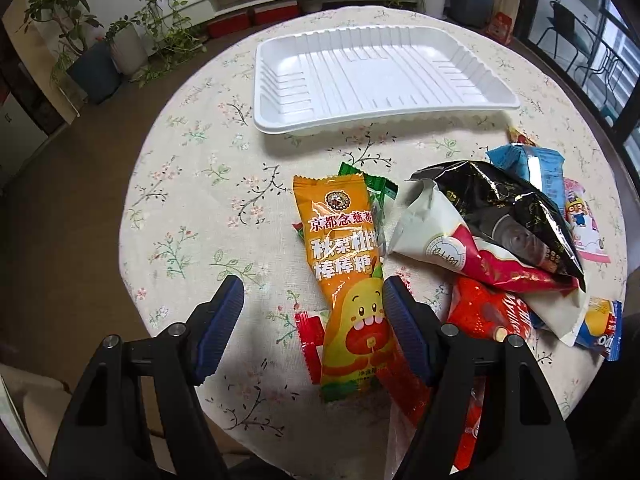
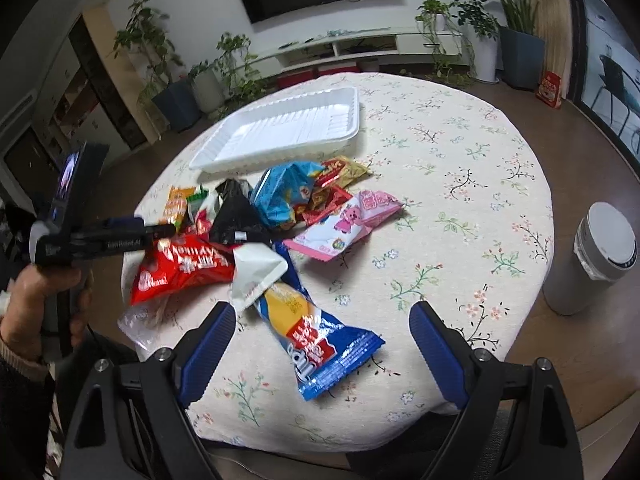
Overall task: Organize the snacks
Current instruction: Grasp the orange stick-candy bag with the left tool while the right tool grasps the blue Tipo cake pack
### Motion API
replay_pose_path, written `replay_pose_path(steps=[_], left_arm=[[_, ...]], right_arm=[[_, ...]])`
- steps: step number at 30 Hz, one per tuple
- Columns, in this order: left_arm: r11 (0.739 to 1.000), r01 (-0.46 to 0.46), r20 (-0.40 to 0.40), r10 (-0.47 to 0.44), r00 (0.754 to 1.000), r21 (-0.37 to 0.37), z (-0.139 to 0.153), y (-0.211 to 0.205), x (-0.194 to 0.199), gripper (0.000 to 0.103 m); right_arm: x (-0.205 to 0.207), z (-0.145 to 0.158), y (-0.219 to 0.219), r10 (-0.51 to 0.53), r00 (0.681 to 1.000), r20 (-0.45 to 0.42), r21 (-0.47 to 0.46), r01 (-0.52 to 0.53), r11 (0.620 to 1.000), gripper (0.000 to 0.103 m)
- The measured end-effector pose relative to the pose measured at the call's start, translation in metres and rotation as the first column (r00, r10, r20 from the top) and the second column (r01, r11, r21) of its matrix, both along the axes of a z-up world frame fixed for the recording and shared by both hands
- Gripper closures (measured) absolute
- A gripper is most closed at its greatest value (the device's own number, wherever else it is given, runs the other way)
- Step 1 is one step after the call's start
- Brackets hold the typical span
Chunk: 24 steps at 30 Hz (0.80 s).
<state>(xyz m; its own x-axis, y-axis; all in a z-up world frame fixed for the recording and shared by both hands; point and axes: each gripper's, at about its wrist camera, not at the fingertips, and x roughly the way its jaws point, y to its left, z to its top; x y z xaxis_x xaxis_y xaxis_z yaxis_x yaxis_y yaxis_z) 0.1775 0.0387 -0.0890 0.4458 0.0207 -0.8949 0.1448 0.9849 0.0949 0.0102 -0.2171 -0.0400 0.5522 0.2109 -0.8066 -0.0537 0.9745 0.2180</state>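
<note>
A pile of snack packets lies on a round table. In the left wrist view my left gripper [image 1: 312, 300] is open, its jaws either side of the lower half of an orange lollipop packet [image 1: 344, 264]. A black foil bag [image 1: 508, 216] and a white-and-red packet [image 1: 448, 248] lie to its right. An empty white tray [image 1: 380, 76] sits beyond the pile. In the right wrist view my right gripper [image 2: 322, 320] is open above a blue-and-yellow packet [image 2: 316, 336]. The red bag [image 2: 180, 272], pink packet [image 2: 344, 228] and tray [image 2: 280, 132] lie beyond. The left gripper [image 2: 160, 232] shows at left.
The table has a floral cloth [image 2: 460, 200]. A grey cylindrical bin [image 2: 592, 256] stands on the floor to the right of the table. Potted plants [image 2: 224, 76] and a low TV cabinet [image 2: 360, 48] line the far wall.
</note>
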Motion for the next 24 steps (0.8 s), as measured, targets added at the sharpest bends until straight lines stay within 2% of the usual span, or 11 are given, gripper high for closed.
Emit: replay_pose_path(steps=[1,2,4,8,11,15,20,22,24], left_arm=[[1.0,0.007,-0.004,-0.007,1.0,-0.021,-0.002,0.002,0.001,0.039],[0.999,0.012,-0.01,-0.012,1.0,-0.037,-0.001,0.002,0.0,0.05],[0.997,0.018,-0.025,-0.02,0.999,-0.078,-0.003,0.005,0.003,0.061],[0.995,0.021,-0.025,-0.023,0.999,-0.097,-0.004,0.01,0.006,0.069],[0.991,0.022,-0.027,-0.026,0.999,-0.131,-0.003,0.013,0.007,0.076],[0.988,0.031,-0.026,-0.035,0.999,-0.151,-0.002,0.016,0.004,0.079],[0.985,0.061,-0.035,-0.068,0.997,-0.161,-0.002,0.019,0.003,0.081],[0.985,0.102,-0.06,-0.111,0.992,-0.137,-0.004,0.014,0.002,0.081],[0.989,0.111,-0.053,-0.117,0.992,-0.099,-0.001,0.011,0.005,0.08]], right_arm=[[0.001,0.0,0.002,0.03,1.0,-0.005,-0.015,-0.03,0.999,0.014],[0.003,0.001,0.004,0.067,0.998,-0.012,-0.038,-0.068,0.997,0.015],[0.007,0.002,0.007,0.136,0.99,-0.021,-0.076,-0.137,0.988,0.018],[0.019,0.003,0.018,0.323,0.944,-0.064,-0.13,-0.329,0.935,0.02],[0.025,-0.005,0.028,0.419,0.901,-0.112,-0.134,-0.431,0.892,0.026],[0.028,-0.024,0.041,0.474,0.861,-0.185,-0.171,-0.503,0.847,0.032],[0.029,-0.032,0.036,0.463,0.861,-0.21,-0.156,-0.497,0.854,0.032],[0.029,-0.033,0.032,0.457,0.862,-0.218,-0.168,-0.494,0.853,0.032],[0.032,-0.032,0.032,0.456,0.862,-0.219,-0.169,-0.494,0.853,0.032]])
